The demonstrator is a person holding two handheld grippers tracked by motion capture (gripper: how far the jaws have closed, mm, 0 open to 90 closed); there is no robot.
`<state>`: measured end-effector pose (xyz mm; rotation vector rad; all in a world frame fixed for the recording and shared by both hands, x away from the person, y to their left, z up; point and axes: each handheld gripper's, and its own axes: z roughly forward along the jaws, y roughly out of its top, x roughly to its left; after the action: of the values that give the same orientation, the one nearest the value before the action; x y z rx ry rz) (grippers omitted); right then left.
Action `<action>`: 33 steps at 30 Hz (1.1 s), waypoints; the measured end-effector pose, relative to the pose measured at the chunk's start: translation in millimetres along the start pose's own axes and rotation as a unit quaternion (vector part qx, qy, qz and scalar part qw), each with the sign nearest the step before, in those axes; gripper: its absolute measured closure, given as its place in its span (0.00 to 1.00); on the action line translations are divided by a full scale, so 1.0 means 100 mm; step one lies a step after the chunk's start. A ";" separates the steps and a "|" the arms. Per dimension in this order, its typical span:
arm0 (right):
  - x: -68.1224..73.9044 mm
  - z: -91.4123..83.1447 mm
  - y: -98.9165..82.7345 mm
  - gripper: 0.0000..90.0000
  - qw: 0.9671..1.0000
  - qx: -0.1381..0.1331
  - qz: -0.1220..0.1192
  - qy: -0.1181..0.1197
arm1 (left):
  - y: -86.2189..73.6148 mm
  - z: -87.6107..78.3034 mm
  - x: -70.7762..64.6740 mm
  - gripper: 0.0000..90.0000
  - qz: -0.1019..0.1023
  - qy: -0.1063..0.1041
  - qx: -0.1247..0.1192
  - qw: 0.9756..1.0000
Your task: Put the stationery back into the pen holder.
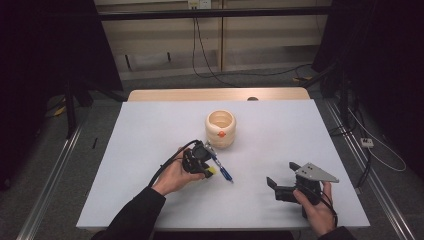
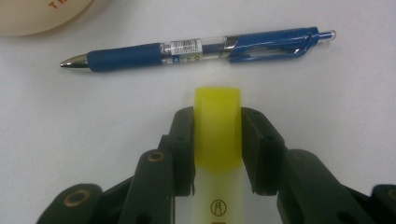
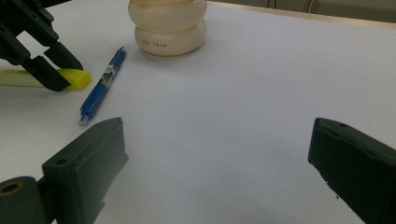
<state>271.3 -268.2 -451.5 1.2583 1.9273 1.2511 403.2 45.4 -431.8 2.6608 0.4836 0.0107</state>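
Highlighter [image 2: 218,126] print faces the left hand-held gripper [image 2: 218,140] view.

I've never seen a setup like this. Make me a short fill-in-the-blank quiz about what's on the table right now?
1. The left gripper is clamped on a highlighter whose cap is ____.
2. Beside it on the table lies a ____ pen.
3. The right gripper has its jaws ____, nothing between them.
4. The cream holder stands ____.

Missing words: yellow; blue; open; upright
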 end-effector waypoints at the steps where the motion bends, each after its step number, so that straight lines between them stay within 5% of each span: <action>1: 0.00 0.00 0.00 0.05 1.000 0.000 0.001 0.000 | 0.00 0.00 0.00 0.75 -0.001 0.000 0.000 1.000; 23: 0.00 0.00 0.00 0.05 1.000 -0.001 0.002 -0.001 | -0.07 -0.16 0.11 0.75 -0.041 -0.017 -0.050 0.998; 30: 0.00 0.00 0.00 0.05 1.000 -0.001 0.003 -0.001 | -0.09 -0.25 0.15 0.75 -0.047 -0.014 -0.080 0.996; 33: 0.00 0.00 0.00 0.05 1.000 -0.001 0.003 -0.001 | -0.10 -0.30 0.17 0.75 -0.059 -0.007 -0.103 0.993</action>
<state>271.5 -268.4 -451.4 1.2639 1.9220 1.2546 413.0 72.1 -409.5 2.4256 0.6008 0.0048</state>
